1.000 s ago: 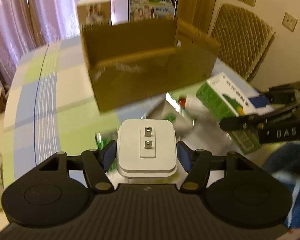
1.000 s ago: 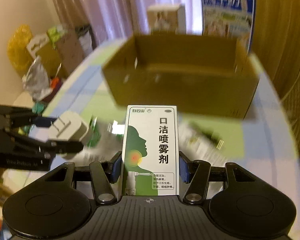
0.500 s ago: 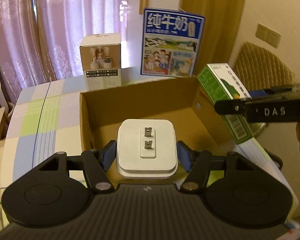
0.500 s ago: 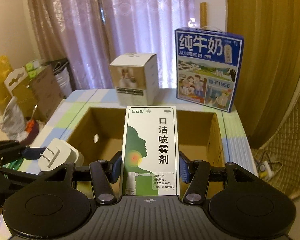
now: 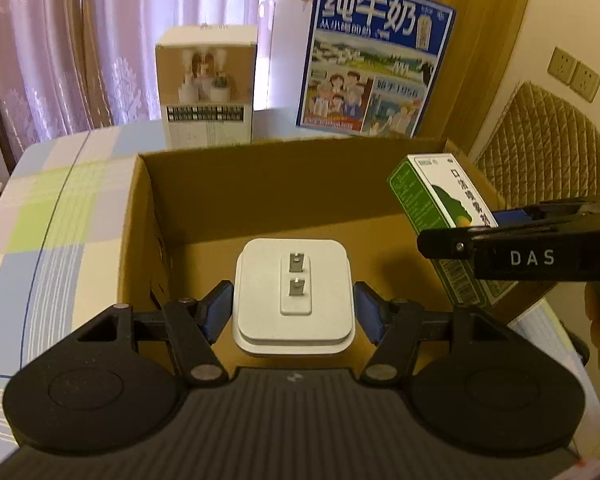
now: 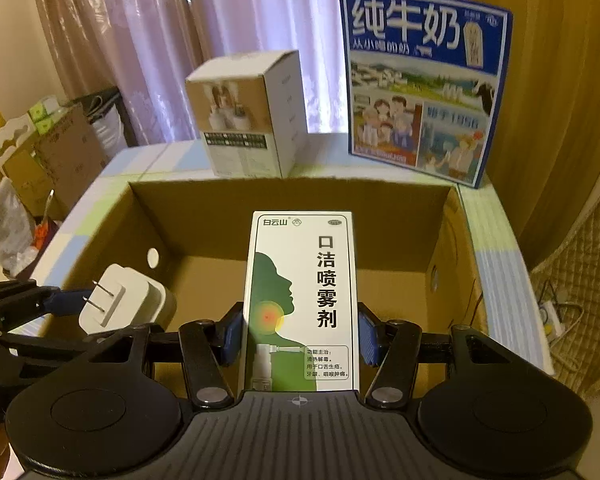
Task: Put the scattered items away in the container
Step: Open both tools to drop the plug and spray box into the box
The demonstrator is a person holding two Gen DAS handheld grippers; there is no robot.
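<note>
My left gripper (image 5: 293, 307) is shut on a white plug adapter (image 5: 294, 294), its two prongs facing me, held over the open cardboard box (image 5: 140, 216). The right gripper (image 6: 300, 334) is shut on a white and green spray box (image 6: 300, 300), also held above the cardboard box (image 6: 446, 248). In the left wrist view the spray box (image 5: 440, 208) hangs over the box's right side, and in the right wrist view the plug adapter (image 6: 120, 300) hangs over the left side. The box floor that shows is bare.
Behind the cardboard box stand a small white carton (image 5: 206, 88) and a blue milk carton (image 5: 374, 60) on the checked tablecloth (image 5: 52, 208). A woven chair (image 5: 548, 140) is at the right. Cartons and bags (image 6: 40, 152) lie on the floor at the left.
Both grippers have moved forward with their loads, from short of the cardboard box to above its opening. The box now fills the lower middle of both views.
</note>
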